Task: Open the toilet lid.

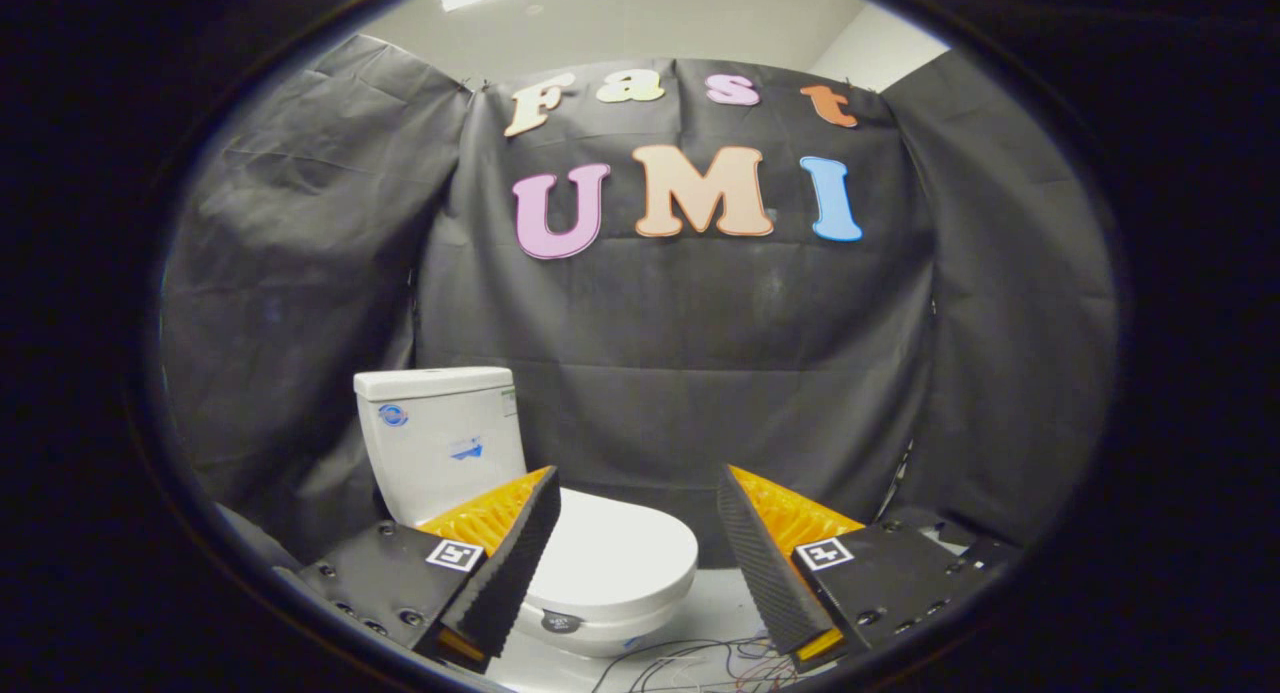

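While I'm holding the gripper [635, 513] wide apart, short of the closed lid [610, 548], I'm risking fingers slipping off its smooth rim.

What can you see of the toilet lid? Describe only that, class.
The lid is white, smooth and glossy, like plastic, rounded at the front. It lies shut and flat on the bowl, before the tank. The open gripper touches nothing; one finger covers the lid's near side.

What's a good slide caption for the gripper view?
Open gripper hovers above a small white toilet, its lid still closed, loose wires on the floor.
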A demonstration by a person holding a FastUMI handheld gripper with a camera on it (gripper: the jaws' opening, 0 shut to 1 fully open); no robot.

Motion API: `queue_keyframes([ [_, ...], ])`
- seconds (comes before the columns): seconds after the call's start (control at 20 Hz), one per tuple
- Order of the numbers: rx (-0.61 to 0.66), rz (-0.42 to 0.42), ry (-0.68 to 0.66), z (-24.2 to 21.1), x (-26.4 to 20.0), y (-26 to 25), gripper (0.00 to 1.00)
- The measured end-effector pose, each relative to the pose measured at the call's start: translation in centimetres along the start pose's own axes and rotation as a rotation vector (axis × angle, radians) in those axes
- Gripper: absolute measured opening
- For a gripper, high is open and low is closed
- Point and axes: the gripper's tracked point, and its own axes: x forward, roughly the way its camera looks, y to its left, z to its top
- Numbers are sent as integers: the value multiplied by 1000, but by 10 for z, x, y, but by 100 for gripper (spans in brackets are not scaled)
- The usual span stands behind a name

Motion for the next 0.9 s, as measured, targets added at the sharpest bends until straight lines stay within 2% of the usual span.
queue_keyframes([
  [0.15, -15, -7, 18, -5, 18, 3, 98],
  [0.25, 59, 20, 22, -7, 34, 18, 97],
  [0.45, 79, -12, 71, -32, 58, 38, 96],
  [0.65, 111, 9, 155, -85, 76, 82, 96],
  [0.9, 177, 6, 410, -196, 62, 109, 97],
])
